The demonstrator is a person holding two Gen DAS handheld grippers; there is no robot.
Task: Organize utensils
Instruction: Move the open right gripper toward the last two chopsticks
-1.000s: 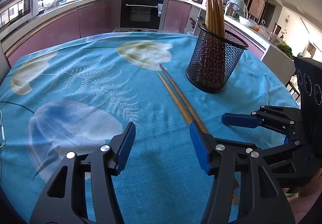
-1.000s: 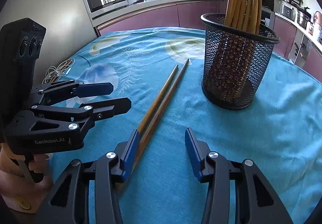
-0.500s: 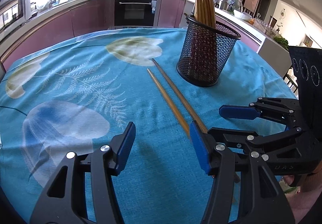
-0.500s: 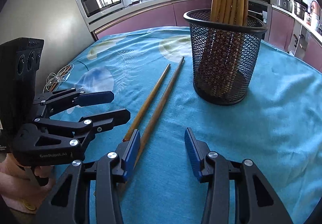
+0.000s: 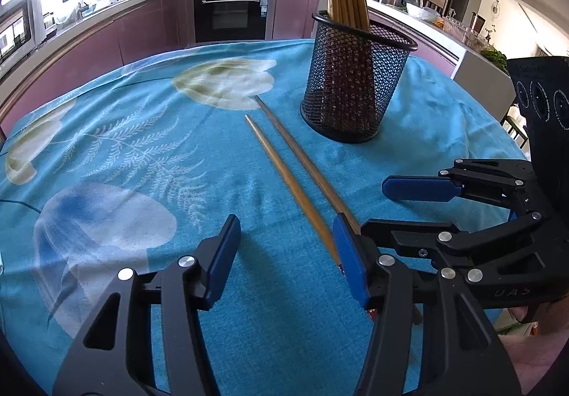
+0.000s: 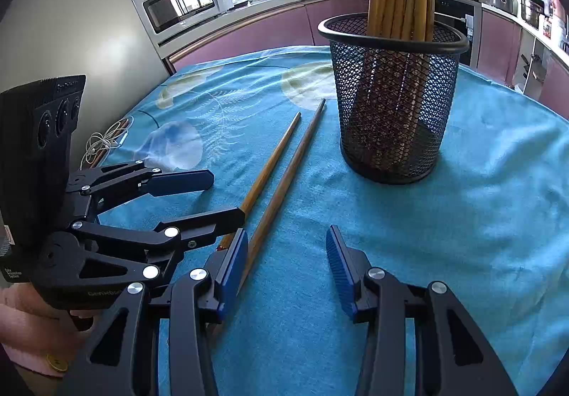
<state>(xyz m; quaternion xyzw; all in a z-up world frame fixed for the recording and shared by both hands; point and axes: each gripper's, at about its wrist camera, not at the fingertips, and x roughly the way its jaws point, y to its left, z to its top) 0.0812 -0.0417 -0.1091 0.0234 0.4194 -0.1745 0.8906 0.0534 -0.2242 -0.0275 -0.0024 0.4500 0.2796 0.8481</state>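
Two wooden chopsticks point(image 5: 288, 175) lie side by side on the blue tablecloth, running from near me toward a black mesh holder point(image 5: 355, 90) that holds several upright chopsticks. They also show in the right wrist view point(image 6: 281, 161), left of the holder point(image 6: 391, 104). My left gripper point(image 5: 284, 253) is open and empty, low over the cloth, its right finger over the chopsticks' near ends. My right gripper point(image 6: 284, 264) is open and empty, its left finger beside the chopsticks' near ends. Each gripper shows in the other's view: the right one point(image 5: 409, 207), the left one point(image 6: 209, 196).
The round table carries a blue floral cloth point(image 5: 124, 154). A coiled white cable point(image 6: 106, 143) lies at the table's left edge. Kitchen counters, an oven point(image 5: 231, 11) and a microwave point(image 6: 185, 4) stand behind the table.
Both grippers have moved forward toward the holder, which looks larger and nearer. The chopsticks have not moved. Both grippers stay open.
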